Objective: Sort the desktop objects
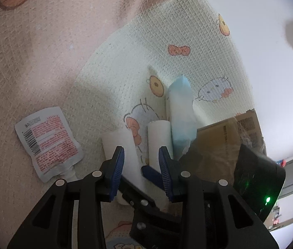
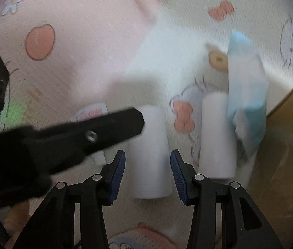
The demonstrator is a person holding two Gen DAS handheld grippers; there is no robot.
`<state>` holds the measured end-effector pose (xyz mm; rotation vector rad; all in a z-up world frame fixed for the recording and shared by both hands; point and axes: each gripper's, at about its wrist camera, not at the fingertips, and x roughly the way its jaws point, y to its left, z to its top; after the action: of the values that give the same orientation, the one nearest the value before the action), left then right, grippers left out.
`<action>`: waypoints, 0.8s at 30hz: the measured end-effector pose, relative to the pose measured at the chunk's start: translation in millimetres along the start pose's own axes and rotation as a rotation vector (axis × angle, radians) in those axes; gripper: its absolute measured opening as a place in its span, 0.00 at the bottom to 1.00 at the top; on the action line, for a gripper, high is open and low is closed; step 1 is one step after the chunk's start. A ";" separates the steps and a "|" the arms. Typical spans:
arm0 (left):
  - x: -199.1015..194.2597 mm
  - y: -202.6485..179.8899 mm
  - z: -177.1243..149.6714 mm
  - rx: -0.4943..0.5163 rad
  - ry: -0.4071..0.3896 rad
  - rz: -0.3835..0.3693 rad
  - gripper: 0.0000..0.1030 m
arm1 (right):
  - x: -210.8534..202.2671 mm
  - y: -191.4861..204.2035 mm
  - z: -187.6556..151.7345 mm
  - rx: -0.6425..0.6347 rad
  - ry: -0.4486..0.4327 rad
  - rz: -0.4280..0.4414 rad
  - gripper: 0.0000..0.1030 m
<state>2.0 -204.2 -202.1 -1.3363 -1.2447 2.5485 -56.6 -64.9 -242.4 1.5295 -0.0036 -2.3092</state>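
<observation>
**Clearly crowded: two claws over one white roll**

Underneath everything lies the cartoon-printed mat (image 2: 67, 76), with the cardboard box (image 1: 219, 145) at its right edge; anything nudged that way could wedge against the box. Next in size, the right gripper (image 2: 148, 173) hangs over the mat with its jaws spread on either side of the nearer white roll (image 2: 149, 155), pads apart from it as far as the blur lets me judge. The left gripper (image 1: 141, 166) is also spread, nothing pinched, and one of its fingers reaches across close to the same roll. My worry is a clash of fingers, or a glancing touch that sets the roll rolling. The second white roll (image 2: 217, 137) lies just beside the blue-and-white packet (image 2: 248, 91), so a knock could shift both. Smallest, the flat sachet (image 1: 46, 141) lies apart on the left, easily dragged by a low pass.
</observation>
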 end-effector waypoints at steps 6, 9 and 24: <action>-3.2 10.0 2.7 -0.030 -0.003 0.009 0.36 | -5.7 2.7 -2.6 -0.005 -0.023 0.035 0.41; 1.8 16.4 2.7 -0.058 0.019 -0.004 0.39 | -2.4 -2.5 -3.1 0.021 -0.004 0.022 0.41; 36.1 33.7 -8.9 -0.157 0.085 -0.039 0.44 | 23.3 -3.8 -11.7 0.014 0.042 -0.006 0.41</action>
<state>-3.6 -209.1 -251.7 -1.4159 -1.4657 2.3841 -55.4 -66.2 -268.6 1.5865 -0.0043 -2.2858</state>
